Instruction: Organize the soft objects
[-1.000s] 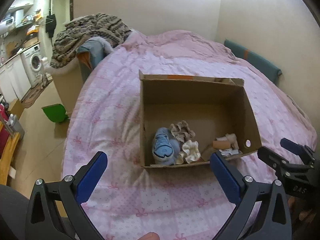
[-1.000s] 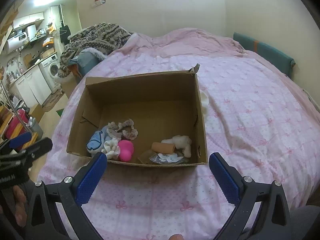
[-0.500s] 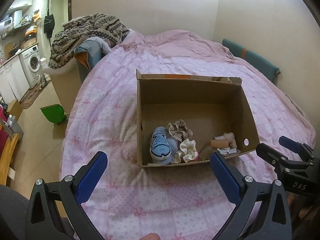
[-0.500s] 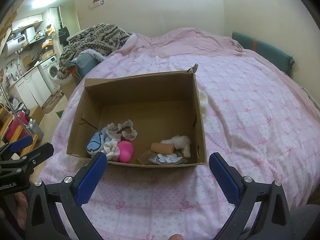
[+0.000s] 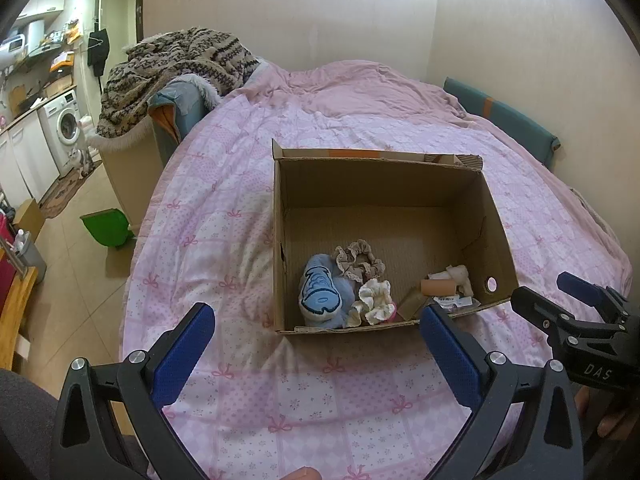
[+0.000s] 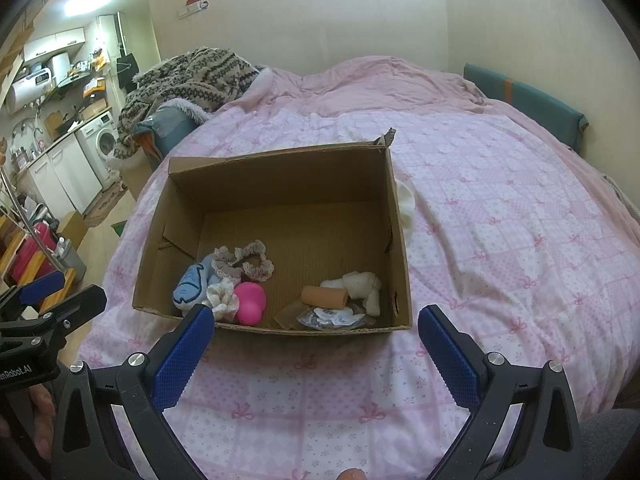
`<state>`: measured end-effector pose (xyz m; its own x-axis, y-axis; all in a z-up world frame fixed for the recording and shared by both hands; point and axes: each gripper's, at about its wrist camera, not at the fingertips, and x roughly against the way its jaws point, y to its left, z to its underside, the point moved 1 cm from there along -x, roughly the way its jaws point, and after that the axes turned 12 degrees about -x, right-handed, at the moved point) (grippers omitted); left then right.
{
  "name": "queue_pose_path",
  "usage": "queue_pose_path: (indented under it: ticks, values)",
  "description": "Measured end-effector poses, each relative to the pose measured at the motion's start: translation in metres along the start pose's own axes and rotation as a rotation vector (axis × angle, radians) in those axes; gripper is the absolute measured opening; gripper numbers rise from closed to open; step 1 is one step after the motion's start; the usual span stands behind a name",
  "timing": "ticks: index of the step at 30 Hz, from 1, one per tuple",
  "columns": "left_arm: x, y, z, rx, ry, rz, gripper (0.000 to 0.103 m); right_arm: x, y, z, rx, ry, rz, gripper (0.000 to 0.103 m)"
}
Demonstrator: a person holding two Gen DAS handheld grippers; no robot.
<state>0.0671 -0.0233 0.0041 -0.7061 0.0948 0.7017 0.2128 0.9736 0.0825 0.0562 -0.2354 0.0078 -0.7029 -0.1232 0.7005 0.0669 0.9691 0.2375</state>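
Observation:
An open cardboard box (image 5: 384,188) (image 6: 280,184) sits on the pink bed. Inside lie a blue plush (image 5: 320,298) (image 6: 191,284), a beige scrunchie (image 5: 359,261) (image 6: 244,264), a cream scrunchie (image 5: 376,300) (image 6: 222,295), a pink ball (image 6: 250,303), a tan roll (image 5: 438,288) (image 6: 324,297), a white soft toy (image 6: 362,284) and a plastic packet (image 6: 332,316). My left gripper (image 5: 316,356) is open and empty, in front of the box. My right gripper (image 6: 314,356) is open and empty too, also short of the box.
A white soft item (image 6: 406,204) lies on the bed (image 6: 500,220) just right of the box. A patterned blanket (image 5: 176,68) is heaped at the far left. A green bin (image 5: 106,227) stands on the floor left of the bed. A washing machine (image 5: 66,128) stands beyond.
Both grippers have drawn back a little from the box and stayed open. The box contents have not moved.

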Motion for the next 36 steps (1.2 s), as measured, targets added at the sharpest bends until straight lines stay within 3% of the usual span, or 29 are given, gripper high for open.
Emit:
queue_pose_path:
  ticks: [36]
  values:
    - [-0.0013,0.0,0.0015,0.005,0.01,-0.003,0.102,-0.0009,-0.0018,-0.0016,-0.005,-0.001,-0.002,0.103]
